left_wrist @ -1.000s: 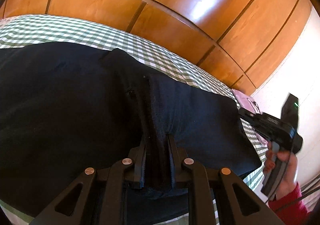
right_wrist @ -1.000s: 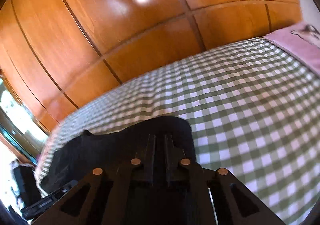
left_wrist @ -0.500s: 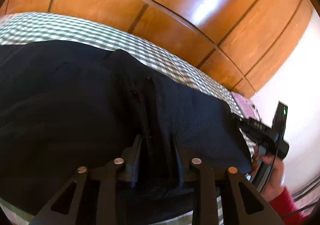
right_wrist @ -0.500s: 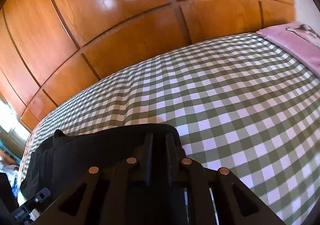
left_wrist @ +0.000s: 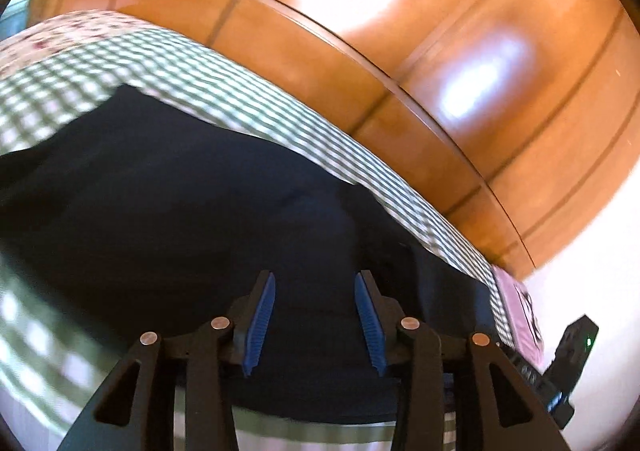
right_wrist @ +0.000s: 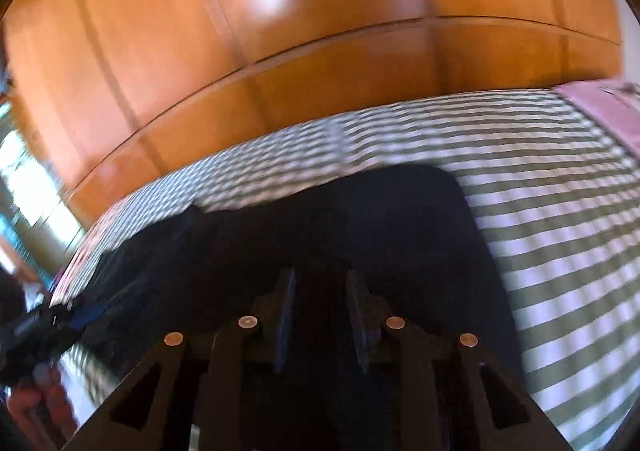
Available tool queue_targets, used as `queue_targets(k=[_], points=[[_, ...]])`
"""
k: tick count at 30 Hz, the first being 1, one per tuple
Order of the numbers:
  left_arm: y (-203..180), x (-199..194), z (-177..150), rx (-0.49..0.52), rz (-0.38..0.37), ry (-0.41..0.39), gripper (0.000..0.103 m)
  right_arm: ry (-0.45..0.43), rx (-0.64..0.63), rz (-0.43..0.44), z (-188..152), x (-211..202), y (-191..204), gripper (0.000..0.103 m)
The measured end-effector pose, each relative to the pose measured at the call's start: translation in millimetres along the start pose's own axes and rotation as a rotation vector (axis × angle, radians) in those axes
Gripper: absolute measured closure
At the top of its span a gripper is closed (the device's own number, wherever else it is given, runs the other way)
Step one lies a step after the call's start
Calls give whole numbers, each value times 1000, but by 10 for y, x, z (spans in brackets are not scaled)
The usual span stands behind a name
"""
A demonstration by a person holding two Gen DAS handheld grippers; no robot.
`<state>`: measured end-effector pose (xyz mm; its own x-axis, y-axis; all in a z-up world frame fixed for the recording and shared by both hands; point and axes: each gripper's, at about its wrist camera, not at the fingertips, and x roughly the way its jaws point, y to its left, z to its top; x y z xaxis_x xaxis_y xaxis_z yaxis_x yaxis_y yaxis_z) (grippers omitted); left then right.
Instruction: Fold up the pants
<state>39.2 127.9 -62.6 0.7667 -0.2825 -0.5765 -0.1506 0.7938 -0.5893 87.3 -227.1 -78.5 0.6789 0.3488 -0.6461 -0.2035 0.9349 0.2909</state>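
- Dark, soft pants [left_wrist: 208,219] lie limp on the checked bed [left_wrist: 248,103]; best pinched at a hem or fold edge.
- Left tool [left_wrist: 316,321] released, jaws spread over cloth.
- Right tool [right_wrist: 320,315]: jaws apart, but too blurred to tell whether cloth is pinched.

Checked bedspread [right_wrist: 560,235] lies bare right of pants [right_wrist: 380,219]; wardrobe [right_wrist: 280,31] behind.

A bedroom in a home. Bed [right_wrist: 560,251] spread with a green-and-white checked sheet [left_wrist: 224,91], dark pants [left_wrist: 180,211] laid out on top. Pink pillow [right_wrist: 600,107] at one end of the mattress — flowered bedding [left_wrist: 60,35] at the other. Behind the bed, glossy orange-brown wooden wardrobe panels [left_wrist: 400,71] — dark seams between them, bright window light reflected. Plain white wall [left_wrist: 600,271] to one side.
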Motion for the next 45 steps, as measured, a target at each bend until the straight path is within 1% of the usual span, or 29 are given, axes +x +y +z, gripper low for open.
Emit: queue_targets(k=[3, 6, 8, 10, 12, 14, 16, 20, 22, 24, 28, 29, 34, 35, 37, 39, 40, 41, 42, 44, 45], points=[[183, -181, -16, -30, 67, -42, 61, 30, -87, 39, -81, 116, 285, 75], [329, -332, -46, -35, 147, -78, 61, 64, -123, 94, -152, 224, 484, 74], [453, -449, -84, -45, 190, -102, 61, 74, -134, 114, -215, 260, 591, 70], [562, -543, -119, -73, 217, -125, 61, 75, -149, 127, -267, 261, 699, 66], [659, -657, -161, -106, 236, -162, 61, 78, -159, 144, -293, 263, 767, 66], [777, -797, -217, -152, 271, -222, 60, 81, -167, 153, -333, 244, 824, 66], [859, -831, -228, -187, 288, -237, 60, 78, -177, 149, -359, 246, 822, 66], [1044, -723, -177, -253, 290, -186, 60, 88, -147, 171, -366, 227, 768, 66], [1148, -685, -162, -288, 273, -177, 60, 92, -145, 176, -360, 211, 760, 66], [1206, -628, -147, -315, 251, -184, 59, 93, -153, 177, -376, 189, 757, 66], [1254, -554, -76, -357, 201, -210, 45, 92, -168, 177, -387, 183, 758, 66], [1278, -534, -68, -375, 178, -222, 42, 92, -168, 177, -388, 185, 759, 66], [1471, -448, 22, -476, 100, -284, 42, 92, -153, 186, -387, 197, 739, 66], [1501, -454, 28, -494, 94, -295, 44, 92, -152, 187, -387, 197, 735, 66], [1506, -451, 57, -497, 105, -297, 45, 93, -153, 189, -387, 196, 728, 66], [1496, -432, 104, -479, 130, -287, 56, 91, -155, 187, -390, 198, 730, 66], [1505, -418, 123, -476, 144, -277, 75, 90, -156, 183, -394, 199, 740, 66], [1534, -397, 141, -484, 153, -255, 86, 89, -158, 182, -398, 199, 739, 66], [1561, -389, 155, -498, 145, -239, 86, 88, -159, 181, -398, 197, 741, 66], [1585, -421, 166, -523, 107, -246, 87, 88, -160, 180, -400, 197, 746, 66], [1569, -438, 172, -519, 103, -248, 88, 89, -159, 180, -397, 197, 748, 66]])
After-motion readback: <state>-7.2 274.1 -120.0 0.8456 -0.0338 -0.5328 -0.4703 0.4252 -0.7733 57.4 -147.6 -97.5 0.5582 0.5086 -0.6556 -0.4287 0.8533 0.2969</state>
